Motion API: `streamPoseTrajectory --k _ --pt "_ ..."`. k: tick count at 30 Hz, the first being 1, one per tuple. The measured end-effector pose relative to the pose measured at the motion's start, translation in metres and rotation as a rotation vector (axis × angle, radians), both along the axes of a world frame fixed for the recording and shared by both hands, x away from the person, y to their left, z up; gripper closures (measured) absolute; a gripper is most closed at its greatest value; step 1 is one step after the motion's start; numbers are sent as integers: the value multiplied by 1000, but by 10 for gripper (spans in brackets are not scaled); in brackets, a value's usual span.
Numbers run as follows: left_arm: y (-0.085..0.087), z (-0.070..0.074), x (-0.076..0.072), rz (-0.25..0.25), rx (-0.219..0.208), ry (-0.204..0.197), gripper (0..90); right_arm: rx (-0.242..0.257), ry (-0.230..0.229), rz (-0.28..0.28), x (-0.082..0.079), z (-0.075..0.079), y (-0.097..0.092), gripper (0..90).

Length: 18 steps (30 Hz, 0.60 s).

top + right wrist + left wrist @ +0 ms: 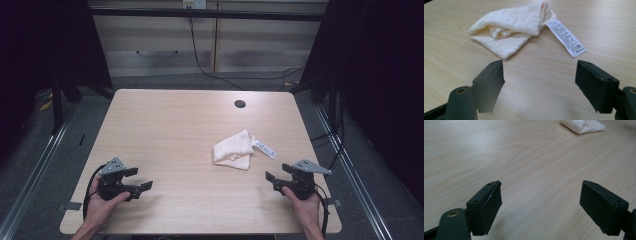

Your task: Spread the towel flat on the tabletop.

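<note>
Tabletop [165, 130]: cloth [514, 31] lies ahead of right gripper's [540, 85] wide-open, empty fingers [489, 82].

The high view looks forward and down from above the near edge of the table [165, 125], well back from it. Each gripper view sits low and close behind its own fingers [486, 206], facing along the tabletop. All three views share the cream cloth [511, 32], lying beyond the fingers [490, 83].
</note>
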<state>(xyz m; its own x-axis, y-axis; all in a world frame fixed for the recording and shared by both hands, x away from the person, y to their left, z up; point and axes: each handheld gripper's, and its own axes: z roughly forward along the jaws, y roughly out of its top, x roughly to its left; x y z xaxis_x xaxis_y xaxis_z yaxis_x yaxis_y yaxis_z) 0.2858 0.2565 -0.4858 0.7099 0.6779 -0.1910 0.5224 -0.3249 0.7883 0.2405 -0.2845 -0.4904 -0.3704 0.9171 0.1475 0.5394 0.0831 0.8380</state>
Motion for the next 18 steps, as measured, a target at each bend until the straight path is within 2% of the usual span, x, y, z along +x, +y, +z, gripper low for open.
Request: streamPoseTrajectory --k 2,5,7,10,12,14,16,18 --pt "0 0 0 1 0 -1 184 4 13 13 1 -1 0 216" --pt "2 1 1 12 -22 0 190 38 73 73 2 -2 2 229" --pt "2 1 2 16 -18 1 190 32 66 78 0 0 4 268" --pt "1 -1 5 18 -14 7 190 27 60 89 1 0 7 280" --pt "-1 -2 5 19 -3 8 191 33 80 108 4 -1 8 288" --pt "-3 -3 5 11 1 9 193 18 91 115 5 0 10 295" --pt "-5 -2 4 7 1 6 239 11 102 129 7 1 13 306" --pt "-6 -2 3 -1 14 3 243 0 113 145 9 3 16 322"
